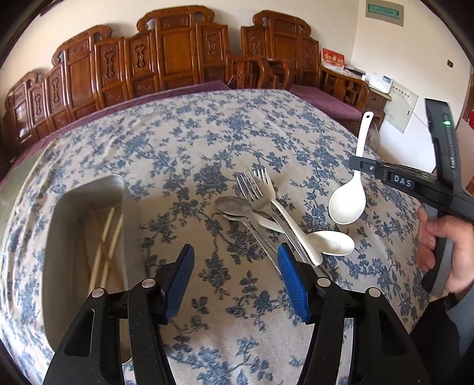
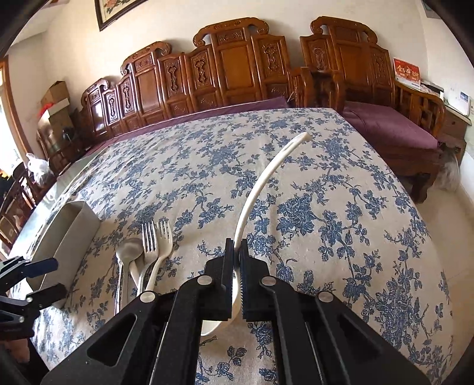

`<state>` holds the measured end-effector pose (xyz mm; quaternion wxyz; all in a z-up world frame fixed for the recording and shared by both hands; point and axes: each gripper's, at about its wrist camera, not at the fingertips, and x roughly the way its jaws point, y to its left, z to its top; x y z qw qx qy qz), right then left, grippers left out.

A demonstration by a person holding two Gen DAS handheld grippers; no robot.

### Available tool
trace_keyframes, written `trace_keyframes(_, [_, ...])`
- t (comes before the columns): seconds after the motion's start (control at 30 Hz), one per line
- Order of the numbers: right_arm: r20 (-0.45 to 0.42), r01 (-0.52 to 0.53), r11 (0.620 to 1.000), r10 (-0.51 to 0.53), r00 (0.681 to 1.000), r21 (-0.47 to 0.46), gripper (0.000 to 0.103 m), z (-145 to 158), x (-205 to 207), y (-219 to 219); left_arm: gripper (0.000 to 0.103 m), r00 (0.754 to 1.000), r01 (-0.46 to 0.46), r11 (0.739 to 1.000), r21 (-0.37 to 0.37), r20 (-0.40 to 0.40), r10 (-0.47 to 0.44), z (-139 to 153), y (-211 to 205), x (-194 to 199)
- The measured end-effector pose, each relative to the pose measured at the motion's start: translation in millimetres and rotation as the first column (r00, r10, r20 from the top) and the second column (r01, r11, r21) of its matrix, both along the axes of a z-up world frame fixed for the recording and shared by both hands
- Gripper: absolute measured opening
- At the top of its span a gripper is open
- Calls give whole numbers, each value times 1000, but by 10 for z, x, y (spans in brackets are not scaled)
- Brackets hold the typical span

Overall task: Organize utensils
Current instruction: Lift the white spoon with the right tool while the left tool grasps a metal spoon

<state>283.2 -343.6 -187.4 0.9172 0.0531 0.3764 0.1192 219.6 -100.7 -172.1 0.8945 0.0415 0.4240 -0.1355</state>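
Sorting cutlery into the tray

On the desk's left, the tray [image 1: 59, 237] holds only chopsticks [image 1: 103, 251]; left tongs [image 1: 235, 278] hover spread and empty; forks [image 1: 254, 186] and spoons [image 1: 237, 207] wait mid-desk; right tongs [image 2: 236, 266] pinch a lifted white ladle [image 1: 349, 201].

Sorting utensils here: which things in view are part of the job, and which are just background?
Part of the job:
- white rice spoon, held in the right tool
- two forks
- metal spoons
- second white spoon
- metal tray holding chopsticks
- left tool, open

Just background:
- floral tablecloth
- carved wooden sofa
- purple cushion
- framed picture
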Motion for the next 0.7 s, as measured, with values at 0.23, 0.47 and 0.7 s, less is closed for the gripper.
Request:
trace_keyframes(0.23, [1,-14,1000,14,1000,1,5,-23,9,-13,56,999,-12,1000,-5,-50,12,-117,-189,229])
trace_keyframes(0.47, [-3,-6,999,6,1000,34,5,-33,26,-127,40,993,-35,998,53,-108,41,-367,-349,477])
trace_keyframes(0.7, [-11,-10,998,10,1000,59,5,-45,38,-141,32,988,-70,997,42,-134,75,-471,-328,560])
